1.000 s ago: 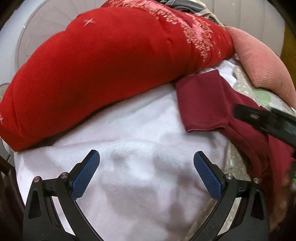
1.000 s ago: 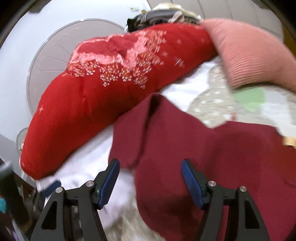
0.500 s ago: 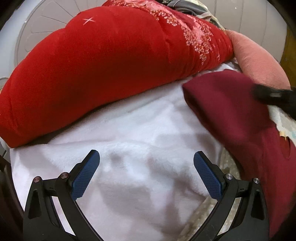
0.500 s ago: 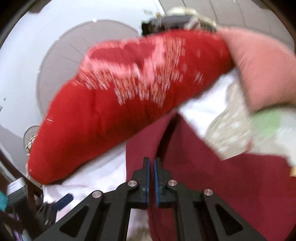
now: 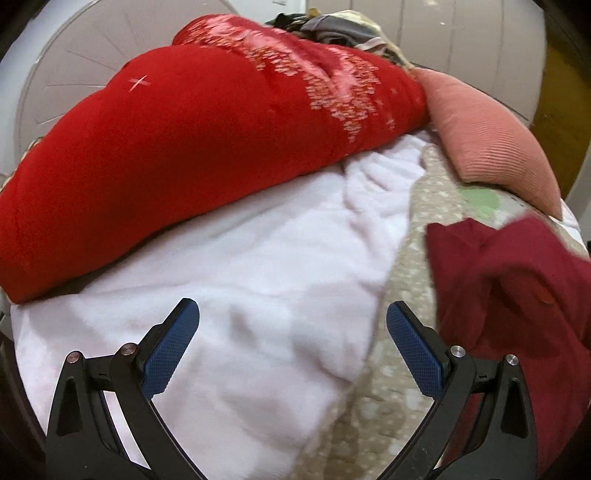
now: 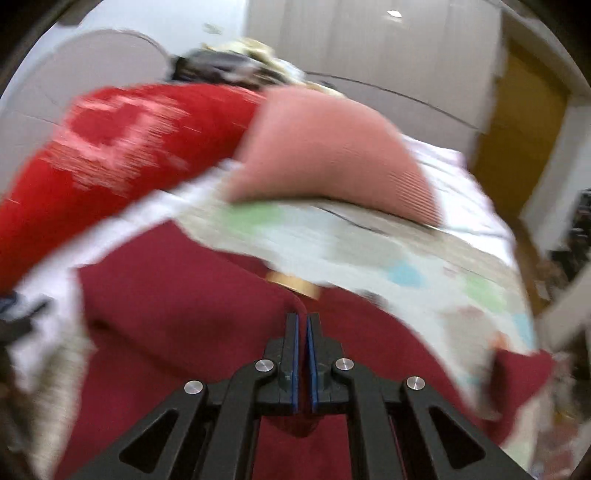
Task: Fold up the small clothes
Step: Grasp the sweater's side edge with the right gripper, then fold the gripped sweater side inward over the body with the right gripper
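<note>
A dark maroon garment (image 5: 517,280) lies crumpled at the right on the patterned bed sheet (image 5: 388,406). In the blurred right wrist view the maroon garment (image 6: 184,314) fills the lower half, with a tan label (image 6: 295,282) at its far edge. My right gripper (image 6: 303,317) is shut, and a fold of that cloth is pinched between its blue pads. Over a white fleece blanket (image 5: 258,277) my left gripper (image 5: 291,310) stands open, holding nothing, with the garment off to its right.
A big red embroidered quilt roll (image 5: 184,147) lies across the back. To its right a pink ribbed cushion (image 5: 487,140) rests on the sheet. A heap of clothes (image 5: 332,29) sits behind the quilt roll. A yellow door (image 6: 524,140) stands at the far right.
My right gripper closed on the edge of the maroon garment and swept it right, off the white blanket onto the sheet. The left gripper stayed open and shifted slightly.
</note>
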The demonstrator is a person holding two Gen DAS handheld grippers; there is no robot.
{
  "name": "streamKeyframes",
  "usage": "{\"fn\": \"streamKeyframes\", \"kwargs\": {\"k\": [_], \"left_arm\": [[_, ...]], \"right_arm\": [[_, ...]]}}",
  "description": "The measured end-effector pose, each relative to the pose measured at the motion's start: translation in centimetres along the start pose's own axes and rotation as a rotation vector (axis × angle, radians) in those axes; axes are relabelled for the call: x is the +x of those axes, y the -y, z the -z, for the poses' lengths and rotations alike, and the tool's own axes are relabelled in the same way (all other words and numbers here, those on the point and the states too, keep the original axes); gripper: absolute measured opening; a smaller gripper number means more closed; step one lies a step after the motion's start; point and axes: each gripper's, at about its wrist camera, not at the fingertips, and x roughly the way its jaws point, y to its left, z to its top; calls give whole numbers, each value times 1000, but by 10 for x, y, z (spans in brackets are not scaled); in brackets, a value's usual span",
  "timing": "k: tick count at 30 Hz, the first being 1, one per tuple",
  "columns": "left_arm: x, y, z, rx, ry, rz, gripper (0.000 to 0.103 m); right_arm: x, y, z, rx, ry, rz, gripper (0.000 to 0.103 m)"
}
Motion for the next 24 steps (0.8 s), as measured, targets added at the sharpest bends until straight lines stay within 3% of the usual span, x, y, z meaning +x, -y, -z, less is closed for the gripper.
{"fn": "streamKeyframes", "kwargs": {"k": [1,3,7,9,10,11,13,15,19,22,24], "left_arm": [[-1,5,1,12,4,14,102],[-1,14,3,43,7,20,102],[-2,32,11,105,2,38,102],[-4,40,15,133,5,61,102],[-4,44,16,145,5,72,102],[-4,47,17,154,5,81,102],[-3,56,19,181,3,99,102],[-3,62,22,201,3,106,102],[-3,64,21,213,7,99,102],[-3,51,15,173,17,72,102],[0,39,10,114,3,81,102]], "right_arm": [[8,10,6,-8,-27,63,4],[21,26,16,12,-68,108,4],[50,50,25,110,-172,92,6],[42,49,24,158,-131,66,14],[37,46,21,168,-105,49,29],[30,37,17,166,-71,17,50],[23,16,8,136,-22,-35,67],[18,-9,0,81,10,-85,67],[29,-62,-11,37,12,-303,67],[39,-99,-12,15,8,-421,56],[48,-124,-8,-14,-8,-438,50]]}}
